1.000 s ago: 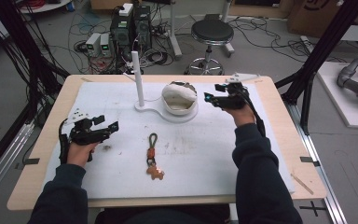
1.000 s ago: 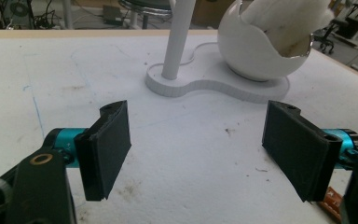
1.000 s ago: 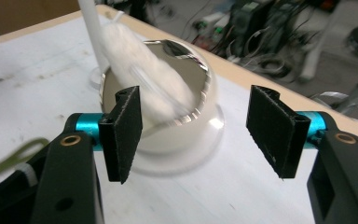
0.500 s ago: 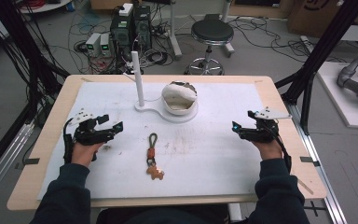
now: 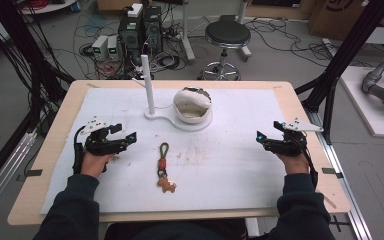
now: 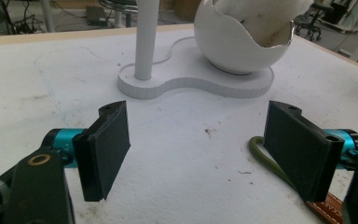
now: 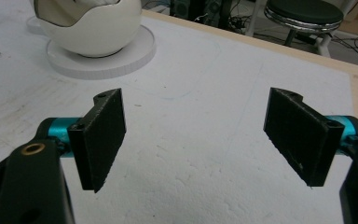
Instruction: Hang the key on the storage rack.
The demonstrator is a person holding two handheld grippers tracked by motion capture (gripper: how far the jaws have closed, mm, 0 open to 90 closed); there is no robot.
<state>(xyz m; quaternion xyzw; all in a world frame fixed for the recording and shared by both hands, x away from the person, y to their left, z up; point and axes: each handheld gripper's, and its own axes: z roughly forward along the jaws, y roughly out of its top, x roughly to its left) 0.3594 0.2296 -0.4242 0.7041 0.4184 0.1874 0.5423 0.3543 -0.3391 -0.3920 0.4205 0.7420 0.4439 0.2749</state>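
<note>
A keychain (image 5: 163, 167) with a green loop (image 6: 261, 156), a leather strap and a brown charm lies on the white mat, front centre. Behind it stands a white base (image 5: 160, 116) with an upright post (image 5: 148, 85) and a cracked egg-shaped bowl (image 5: 192, 104). My left gripper (image 5: 126, 132) rests at the left, open and empty, pointing toward the stand; the green loop lies just past its right jaw. My right gripper (image 5: 266, 131) sits at the right of the mat, open; its jaws have just been opening, with nothing between them. The bowl (image 7: 93, 23) lies ahead to its left.
The mat covers a wooden table (image 5: 300, 107). Beyond the far edge are a black stool (image 5: 227, 35), computer boxes (image 5: 140, 25) and floor cables. Black frame posts (image 5: 340, 55) rise at the right and left.
My right hand has drawn back from beside the egg bowl to the right side of the mat and come lower, with its jaws wider. The left hand has stayed put.
</note>
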